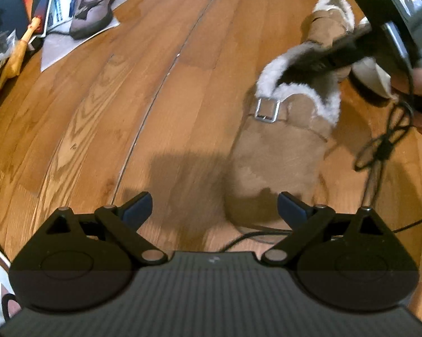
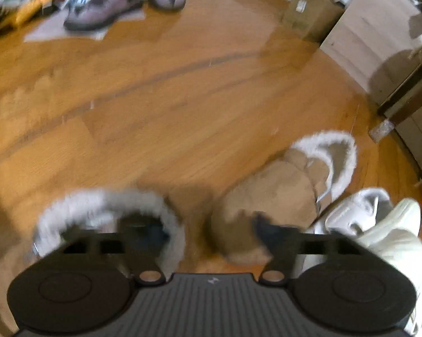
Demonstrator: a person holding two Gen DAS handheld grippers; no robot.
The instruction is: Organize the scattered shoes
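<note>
Tan suede clog slippers with fluffy white shearling lining and a square silver buckle lie on the glossy orange-brown wood plank floor [image 1: 160, 90]: the nearer tan suede clog [image 1: 278, 146] sits toe-first just ahead of the left hand-held gripper [image 1: 214, 206], whose blue-padded fingers are spread wide and hold nothing, while the second tan suede clog [image 1: 327, 19] lies beyond it. The right hand-held gripper [image 2: 208, 231], spread wide, reaches one finger into the fleecy opening of the nearer clog, though blur hides whether it touches. Beside it lie white leather sneakers [image 2: 379, 224]; two rounded grey-purple shoes [image 2: 104, 8] sit well apart on grey paper.
</note>
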